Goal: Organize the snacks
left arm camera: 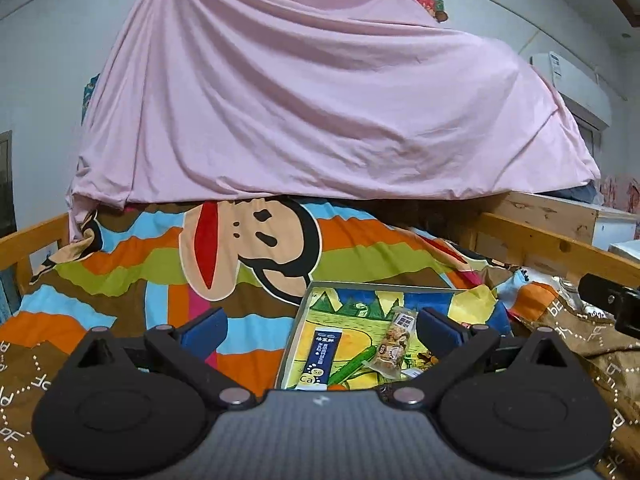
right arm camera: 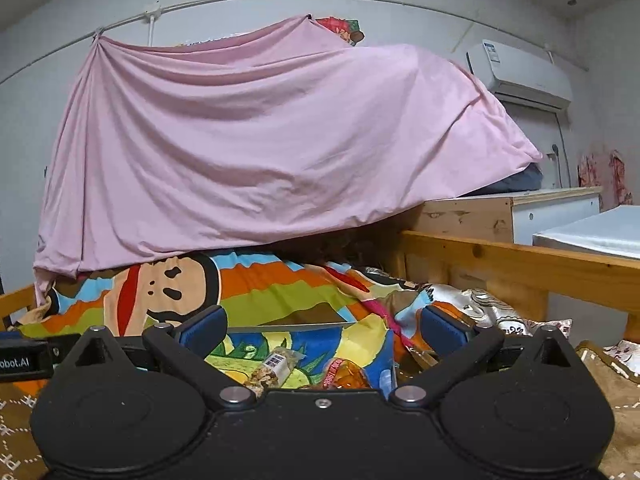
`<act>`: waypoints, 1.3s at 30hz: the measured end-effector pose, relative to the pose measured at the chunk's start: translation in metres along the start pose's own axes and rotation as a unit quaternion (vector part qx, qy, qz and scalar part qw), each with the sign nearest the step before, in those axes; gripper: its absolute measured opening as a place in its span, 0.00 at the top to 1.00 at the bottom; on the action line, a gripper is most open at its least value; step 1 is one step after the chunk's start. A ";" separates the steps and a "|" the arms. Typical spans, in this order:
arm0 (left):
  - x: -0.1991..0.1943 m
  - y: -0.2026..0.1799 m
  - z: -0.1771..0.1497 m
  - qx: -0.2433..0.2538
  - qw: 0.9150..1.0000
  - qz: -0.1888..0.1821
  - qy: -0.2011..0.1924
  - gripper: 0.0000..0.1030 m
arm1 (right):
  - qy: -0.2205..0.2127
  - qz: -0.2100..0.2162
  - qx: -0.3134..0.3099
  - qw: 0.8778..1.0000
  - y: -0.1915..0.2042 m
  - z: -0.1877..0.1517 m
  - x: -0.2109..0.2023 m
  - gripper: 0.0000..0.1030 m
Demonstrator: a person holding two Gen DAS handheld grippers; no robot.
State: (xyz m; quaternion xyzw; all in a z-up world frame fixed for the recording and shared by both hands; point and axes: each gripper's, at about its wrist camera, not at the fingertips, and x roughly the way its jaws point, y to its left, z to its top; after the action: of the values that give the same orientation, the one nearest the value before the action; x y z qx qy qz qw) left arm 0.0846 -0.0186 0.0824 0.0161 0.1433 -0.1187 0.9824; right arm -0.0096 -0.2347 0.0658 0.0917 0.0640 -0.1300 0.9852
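A shallow tin tray (left arm camera: 301, 312) with a cartoon print lies on the bed. In it lie a blue and white stick packet (left arm camera: 320, 354), a clear nut bar packet (left arm camera: 394, 346) and a green wrapper (left arm camera: 354, 366). My left gripper (left arm camera: 320, 330) hovers open over the tray's left half, nothing between its blue pads. In the right wrist view the same tray (right arm camera: 292, 326) holds the nut bar packet (right arm camera: 276, 370) and an orange wrapped snack (right arm camera: 346, 376). My right gripper (right arm camera: 322, 330) is open above them, holding nothing.
A striped cartoon monkey blanket (left arm camera: 168, 280) covers the bed, with a brown patterned cloth (left arm camera: 592, 344) at the near right. A pink sheet (left arm camera: 320, 100) hangs over the far end. Wooden bed rails (right arm camera: 520, 260) run along the right. The other gripper's body (left arm camera: 612, 304) shows at the right edge.
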 end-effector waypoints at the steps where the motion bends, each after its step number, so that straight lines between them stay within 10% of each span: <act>1: -0.001 -0.001 -0.001 0.005 1.000 -0.001 -0.002 0.00 | 0.000 -0.002 -0.001 1.000 0.000 -0.001 -0.001 0.01; 39: -0.058 0.013 -0.048 0.028 0.996 -0.086 0.025 0.00 | 0.001 -0.060 -0.039 0.997 0.024 -0.066 -0.110 0.01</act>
State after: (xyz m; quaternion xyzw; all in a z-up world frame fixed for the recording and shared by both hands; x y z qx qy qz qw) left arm 0.0203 0.0103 0.0529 0.0340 0.1650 -0.2061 0.9639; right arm -0.1152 -0.1719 0.0215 0.0492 0.0756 -0.1865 0.9783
